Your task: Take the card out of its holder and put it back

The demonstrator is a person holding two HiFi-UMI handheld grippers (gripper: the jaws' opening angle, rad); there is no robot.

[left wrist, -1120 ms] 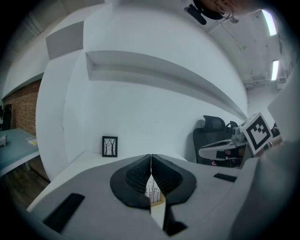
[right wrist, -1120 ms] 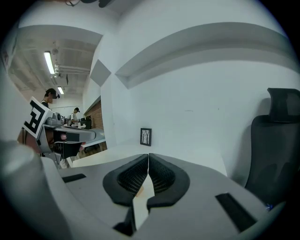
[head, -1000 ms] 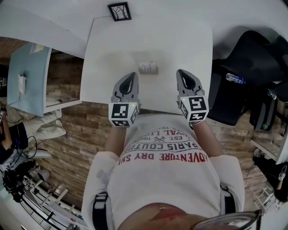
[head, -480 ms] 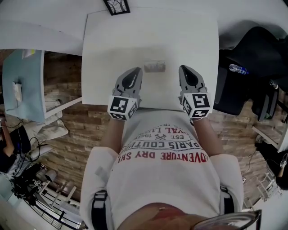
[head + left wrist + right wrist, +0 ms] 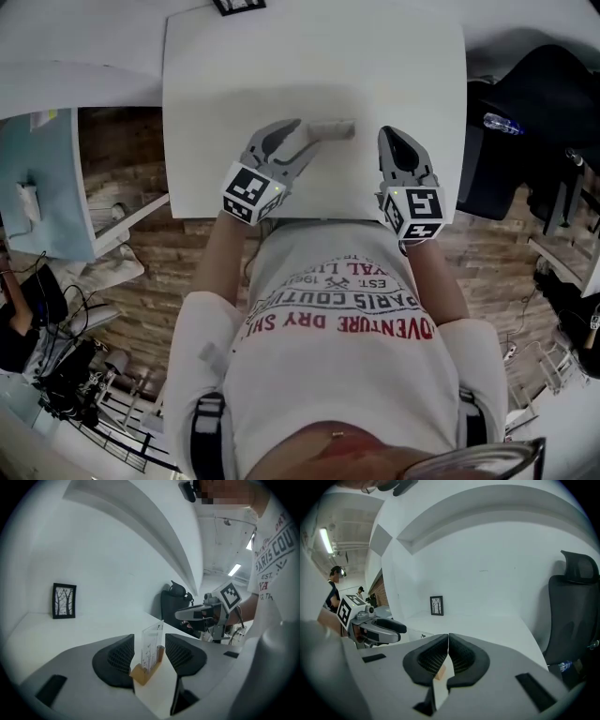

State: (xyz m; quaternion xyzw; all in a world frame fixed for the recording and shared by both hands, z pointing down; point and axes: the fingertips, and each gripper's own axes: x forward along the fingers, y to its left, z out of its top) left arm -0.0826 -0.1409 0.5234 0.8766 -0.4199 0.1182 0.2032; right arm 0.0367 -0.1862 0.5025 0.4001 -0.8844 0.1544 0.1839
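Note:
A clear card (image 5: 151,644) stands upright in a small wooden holder (image 5: 142,672) on the white table (image 5: 281,56). In the head view the holder (image 5: 330,129) sits between my two grippers. My left gripper (image 5: 151,654) has just been opening its jaws; they now stand wide on either side of the card and holder, with the pads apart from both. In the head view the left gripper (image 5: 302,139) angles in from the left. My right gripper (image 5: 448,641) is shut and empty, just right of the holder (image 5: 440,672); the head view shows this gripper (image 5: 392,139) too.
A small framed picture (image 5: 63,601) stands at the table's far edge against the wall. A black office chair (image 5: 525,122) with a water bottle (image 5: 502,122) is right of the table. A pale blue desk (image 5: 47,187) lies to the left.
Both grippers have come down and forward to the holder. The left one swung in towards the holder and went from shut to wide open round it. The right one stayed shut.

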